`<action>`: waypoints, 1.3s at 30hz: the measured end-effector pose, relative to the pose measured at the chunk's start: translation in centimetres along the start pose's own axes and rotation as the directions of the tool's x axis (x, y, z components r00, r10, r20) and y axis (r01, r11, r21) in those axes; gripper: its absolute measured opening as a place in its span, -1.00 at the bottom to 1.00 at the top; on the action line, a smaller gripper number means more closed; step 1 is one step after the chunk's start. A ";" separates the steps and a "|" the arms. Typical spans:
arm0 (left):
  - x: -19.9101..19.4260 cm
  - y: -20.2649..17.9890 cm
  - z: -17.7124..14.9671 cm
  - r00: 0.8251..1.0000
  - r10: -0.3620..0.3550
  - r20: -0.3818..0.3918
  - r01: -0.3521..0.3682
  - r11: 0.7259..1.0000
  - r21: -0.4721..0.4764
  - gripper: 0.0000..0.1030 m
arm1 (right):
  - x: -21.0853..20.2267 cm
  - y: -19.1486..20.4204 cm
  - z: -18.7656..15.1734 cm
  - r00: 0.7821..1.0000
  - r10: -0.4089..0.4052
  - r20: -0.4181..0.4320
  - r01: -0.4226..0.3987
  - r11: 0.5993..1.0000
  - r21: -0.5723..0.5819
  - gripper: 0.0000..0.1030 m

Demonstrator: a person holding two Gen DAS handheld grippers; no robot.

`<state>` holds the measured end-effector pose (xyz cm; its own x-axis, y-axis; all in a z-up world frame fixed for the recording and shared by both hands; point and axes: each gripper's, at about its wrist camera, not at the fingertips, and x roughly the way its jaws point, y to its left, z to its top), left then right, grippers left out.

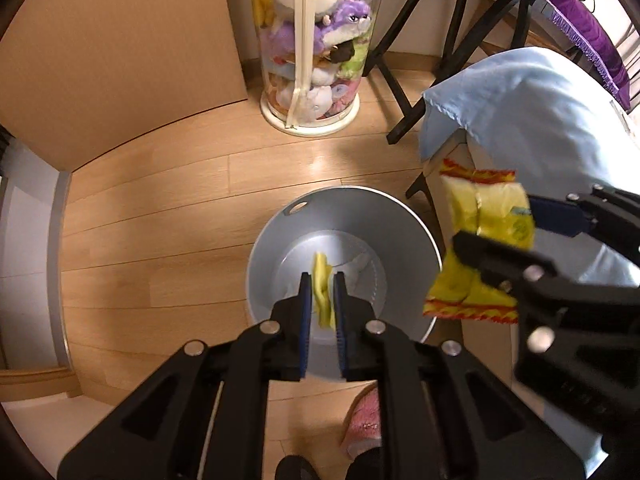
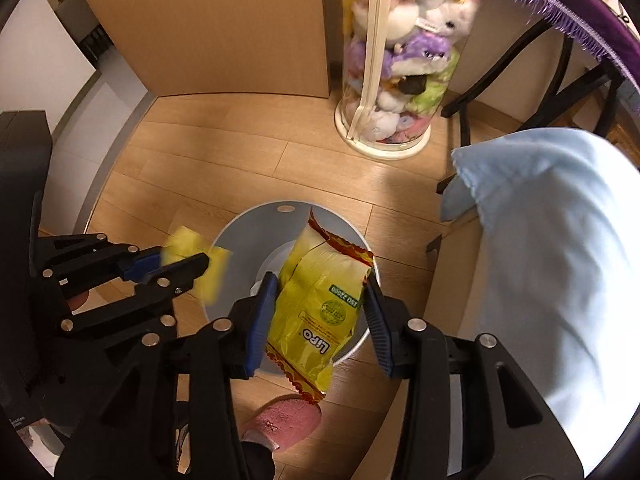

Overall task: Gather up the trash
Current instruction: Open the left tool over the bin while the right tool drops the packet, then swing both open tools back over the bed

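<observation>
A grey round bin [image 1: 280, 240] stands on the wood floor; it also shows in the right wrist view [image 2: 244, 220]. My left gripper [image 1: 323, 280] is shut on a small crumpled yellow wrapper [image 1: 322, 284] and holds it above the bin's opening; it shows from the side in the right wrist view [image 2: 188, 266], with the yellow wrapper [image 2: 200, 256]. My right gripper [image 2: 320, 280] is shut on a yellow and red Lipo snack bag [image 2: 316, 300] over the bin. In the left wrist view the right gripper [image 1: 496, 228] holds that bag [image 1: 484, 240] beside the bin's right rim.
A clear tube of plush toys [image 1: 316, 40] stands behind the bin. A light blue pillow [image 2: 560, 240] lies on a seat at the right. Black chair legs [image 1: 400, 92] and a purple fringed cloth [image 1: 580, 12] are at the back right. A pink slipper [image 2: 280, 420] is near me.
</observation>
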<state>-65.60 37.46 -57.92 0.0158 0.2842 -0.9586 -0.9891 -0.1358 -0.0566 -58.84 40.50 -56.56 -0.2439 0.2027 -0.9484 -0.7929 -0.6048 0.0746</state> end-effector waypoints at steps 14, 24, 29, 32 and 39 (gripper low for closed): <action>-0.9 0.8 0.0 0.997 0.069 0.019 -0.068 0.997 -0.038 0.54 | -1.7 -2.8 -1.9 0.999 -0.032 0.027 0.030 0.997 0.075 0.10; -6.5 -6.2 1.0 0.995 0.082 0.058 -0.090 0.983 0.162 0.54 | -10.2 -6.6 -6.3 0.991 -0.108 0.078 0.089 0.972 0.219 0.10; -9.6 -12.6 1.0 0.999 -0.016 0.048 0.001 0.956 0.295 0.54 | -16.1 -10.3 -11.0 0.978 -0.192 0.082 0.148 0.917 0.371 0.10; -11.5 -17.7 0.5 0.997 -0.061 0.044 0.038 0.912 0.410 0.54 | -19.5 -12.9 -14.6 0.965 -0.252 0.072 0.187 0.856 0.481 0.10; -15.8 -31.2 -2.6 0.985 -0.165 0.047 0.093 0.746 0.659 0.54 | -28.1 -19.1 -26.6 0.909 -0.417 -0.004 0.287 0.620 0.730 0.10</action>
<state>-34.60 34.75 -41.73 0.1718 0.3471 -0.9219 -0.8329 0.5509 0.0522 -21.96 25.88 -39.52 0.1111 0.4336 -0.8942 -0.9693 0.2460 -0.0011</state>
